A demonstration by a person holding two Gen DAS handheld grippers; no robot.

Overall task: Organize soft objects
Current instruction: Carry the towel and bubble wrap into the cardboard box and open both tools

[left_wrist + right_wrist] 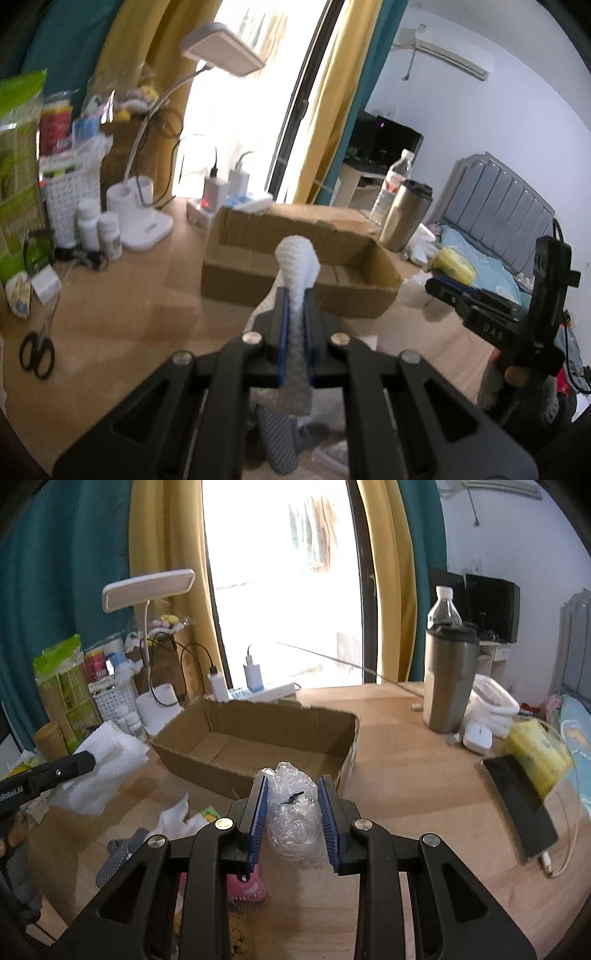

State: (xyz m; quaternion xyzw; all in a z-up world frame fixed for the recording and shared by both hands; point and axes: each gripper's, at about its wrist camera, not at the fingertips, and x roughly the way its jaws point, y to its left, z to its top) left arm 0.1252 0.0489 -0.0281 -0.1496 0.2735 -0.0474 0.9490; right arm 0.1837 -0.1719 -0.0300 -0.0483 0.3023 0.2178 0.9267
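A: What has the left gripper [294, 295] got?

B: Its jaws are clenched on a white textured cloth [297, 266], pinched flat between the blue pads. The cloth sticks out ahead of the tips and hangs below them, clear of the worktop [122, 295]. In the right wrist view the same cloth [101, 771] shows as a broad sheet hanging off the left gripper's tip [83, 761].

A: And the right gripper [291, 786]?

B: Its jaws are grasping a crumpled wad of bubble wrap [293, 812], pads pressed on both sides, held above the wood.

A: Where is the box?

B: The open cardboard box [258, 723] sits just beyond both grippers, nothing visible inside it. A steel tumbler [448, 679] stands to its right, a white desk lamp [147, 587] to its left.

A: Anything loose on the worktop?

B: A white rag [177, 818] and a grey textured piece [118, 856], near the right gripper's left side.
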